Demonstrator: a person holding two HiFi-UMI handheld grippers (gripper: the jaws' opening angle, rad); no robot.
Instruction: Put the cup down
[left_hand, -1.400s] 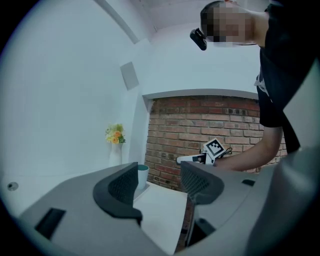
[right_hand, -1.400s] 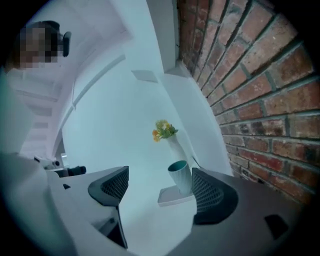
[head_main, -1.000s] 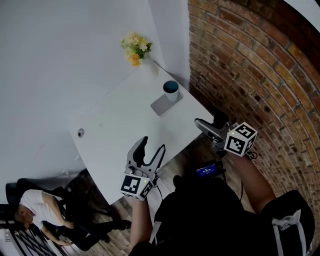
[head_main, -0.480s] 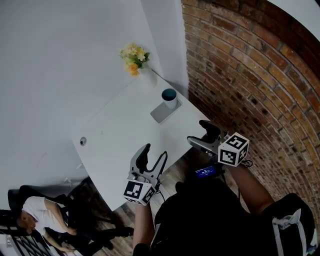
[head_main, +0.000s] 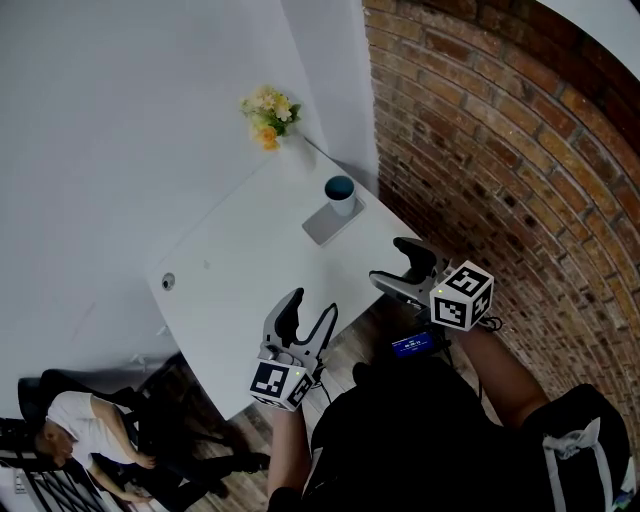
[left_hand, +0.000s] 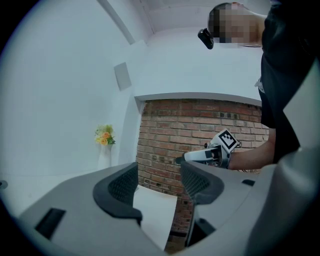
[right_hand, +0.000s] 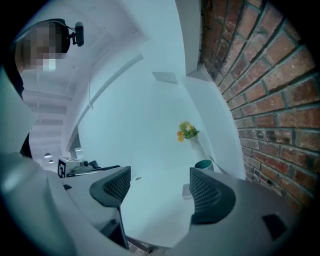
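Observation:
A white cup with a teal inside (head_main: 341, 194) stands on a grey coaster (head_main: 326, 222) near the far right corner of the white table (head_main: 250, 270); the right gripper view shows the cup (right_hand: 204, 164) beyond its jaws. My left gripper (head_main: 308, 309) hovers open over the table's near edge, nothing between its fingers. My right gripper (head_main: 398, 264) is open and empty too, just off the table's right edge, well short of the cup. In the left gripper view the right gripper (left_hand: 202, 156) shows against the brick wall.
A vase of yellow flowers (head_main: 268, 108) stands at the table's far corner. A small round object (head_main: 168, 282) lies near the left edge. A brick wall (head_main: 500, 150) runs along the right. A seated person (head_main: 80, 425) is at lower left.
Both grippers have drifted slightly; the right one moved left toward the table edge. The view shifted a little. The cup has not moved.

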